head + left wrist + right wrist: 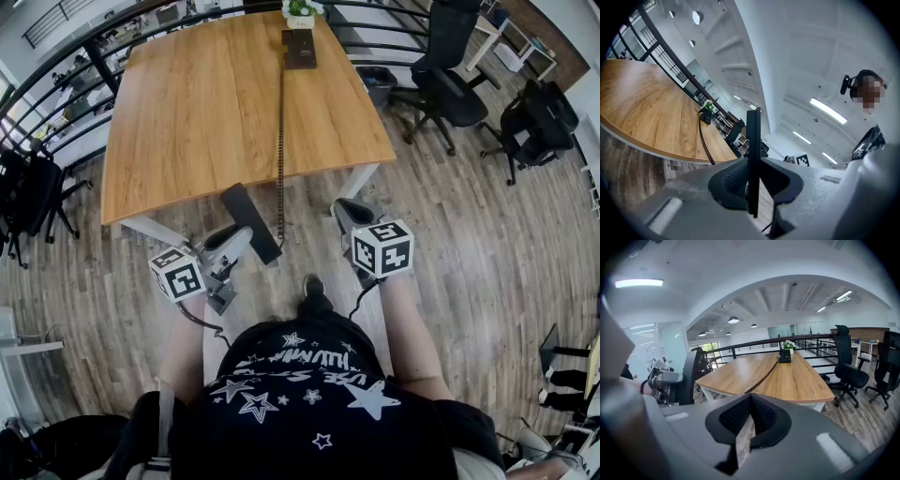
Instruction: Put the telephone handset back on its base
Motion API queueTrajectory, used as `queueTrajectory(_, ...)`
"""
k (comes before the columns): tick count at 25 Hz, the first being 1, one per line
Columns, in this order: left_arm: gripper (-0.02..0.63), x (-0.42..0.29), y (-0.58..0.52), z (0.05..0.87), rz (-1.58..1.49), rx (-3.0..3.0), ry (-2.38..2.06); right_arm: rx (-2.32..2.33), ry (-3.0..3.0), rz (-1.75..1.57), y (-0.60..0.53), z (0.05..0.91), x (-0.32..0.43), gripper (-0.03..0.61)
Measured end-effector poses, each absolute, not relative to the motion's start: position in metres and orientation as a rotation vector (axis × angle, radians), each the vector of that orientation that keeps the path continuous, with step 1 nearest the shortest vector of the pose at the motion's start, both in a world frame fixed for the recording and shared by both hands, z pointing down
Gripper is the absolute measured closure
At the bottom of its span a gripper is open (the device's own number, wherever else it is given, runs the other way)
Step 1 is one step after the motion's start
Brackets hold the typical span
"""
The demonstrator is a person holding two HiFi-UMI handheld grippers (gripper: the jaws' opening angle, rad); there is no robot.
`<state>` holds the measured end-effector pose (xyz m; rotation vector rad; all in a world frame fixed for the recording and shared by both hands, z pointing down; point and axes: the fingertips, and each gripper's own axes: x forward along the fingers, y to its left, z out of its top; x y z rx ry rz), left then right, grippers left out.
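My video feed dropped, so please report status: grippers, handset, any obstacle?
Left gripper shut on handset, held off the table. Right gripper shut, empty. Base at table's far end, cord stretched to it. No obstacle seen between.

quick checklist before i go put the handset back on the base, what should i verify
1. The handset held in the left tongs: ok, gripped on both faces.
2. The right tongs free: ok, shut with nothing between.
3. The cord unsnagged: ok, it runs straight along the table.
4. The base near enough: not ok, it sits at the far end beside a plant.
5. The base's top clear: cannot tell, too small.
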<state>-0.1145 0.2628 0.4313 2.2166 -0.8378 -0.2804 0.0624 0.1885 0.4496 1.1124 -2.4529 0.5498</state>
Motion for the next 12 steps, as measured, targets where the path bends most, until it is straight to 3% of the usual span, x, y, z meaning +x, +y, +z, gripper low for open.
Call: queueTrajectory(12, 0.537, -0.1196, 0.2699, 0.4341, -0.269, 2.218, -0.849, 1.122, -2.441, 0.524, 0.199, 0.4489, 0.0587, 0.578)
